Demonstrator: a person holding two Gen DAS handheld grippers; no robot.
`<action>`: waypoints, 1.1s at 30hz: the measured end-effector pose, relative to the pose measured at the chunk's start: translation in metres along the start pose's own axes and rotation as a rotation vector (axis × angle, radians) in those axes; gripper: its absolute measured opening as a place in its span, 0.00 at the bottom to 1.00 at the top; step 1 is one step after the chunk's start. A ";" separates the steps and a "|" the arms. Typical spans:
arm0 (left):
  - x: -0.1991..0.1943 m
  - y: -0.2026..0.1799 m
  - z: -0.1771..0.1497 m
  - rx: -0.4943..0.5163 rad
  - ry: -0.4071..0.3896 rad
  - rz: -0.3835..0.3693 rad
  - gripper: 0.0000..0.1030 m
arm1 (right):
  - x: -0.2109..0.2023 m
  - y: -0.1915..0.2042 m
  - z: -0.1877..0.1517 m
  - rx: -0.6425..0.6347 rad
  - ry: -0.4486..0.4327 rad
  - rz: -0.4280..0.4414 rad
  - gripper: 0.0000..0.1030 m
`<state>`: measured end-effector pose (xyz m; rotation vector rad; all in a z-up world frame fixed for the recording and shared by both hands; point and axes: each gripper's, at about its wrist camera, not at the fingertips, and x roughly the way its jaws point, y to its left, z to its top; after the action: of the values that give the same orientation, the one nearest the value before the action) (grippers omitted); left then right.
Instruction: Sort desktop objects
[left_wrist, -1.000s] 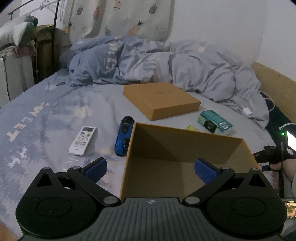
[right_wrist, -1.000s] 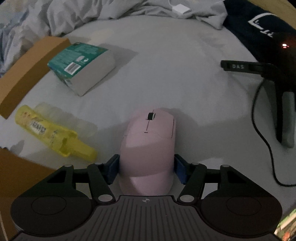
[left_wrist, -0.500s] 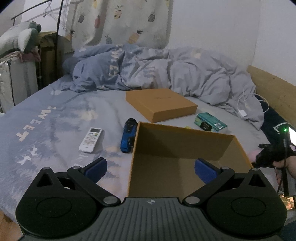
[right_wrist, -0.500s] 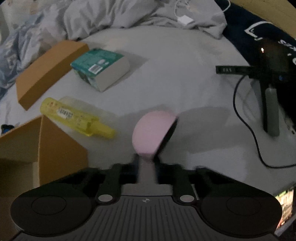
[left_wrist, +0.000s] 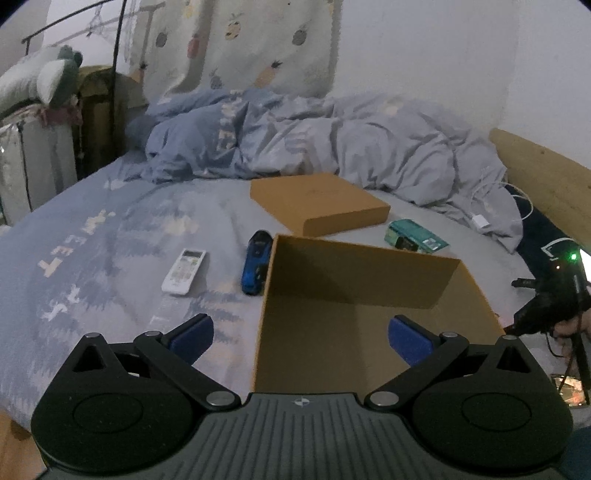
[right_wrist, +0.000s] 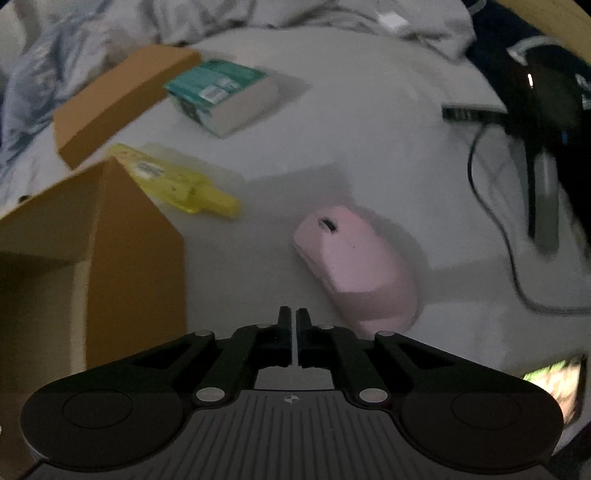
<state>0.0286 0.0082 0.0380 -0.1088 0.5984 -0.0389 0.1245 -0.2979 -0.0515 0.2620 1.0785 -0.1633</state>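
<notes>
Right wrist: shut tongs (right_wrist: 294, 317) hover between box edge (right_wrist: 107, 184) and mouse (right_wrist: 354, 258).

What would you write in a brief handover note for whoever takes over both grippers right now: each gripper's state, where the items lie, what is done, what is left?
Left gripper: open, empty, poised at the near edge of the open brown box.
Right gripper: shut on nothing; the pink mouse lies on the sheet just right of it, not gripped.
On the bed: white remote and blue device left of the box, teal carton and yellow bottle behind it, flat brown lid further back.
Done: nothing visible inside the box.
Left: regrip the mouse, then sort the rest.
</notes>
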 end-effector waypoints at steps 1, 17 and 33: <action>0.000 -0.002 0.001 0.004 -0.003 -0.003 1.00 | -0.003 0.000 0.003 -0.031 -0.006 -0.006 0.14; 0.021 -0.025 -0.008 0.039 0.041 0.018 1.00 | 0.033 0.001 0.029 -0.436 0.066 -0.052 0.87; 0.040 -0.038 -0.011 0.057 0.077 0.047 1.00 | 0.075 -0.025 0.021 -0.395 0.089 0.028 0.71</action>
<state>0.0552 -0.0335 0.0105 -0.0378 0.6764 -0.0150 0.1707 -0.3288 -0.1117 -0.0716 1.1700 0.0880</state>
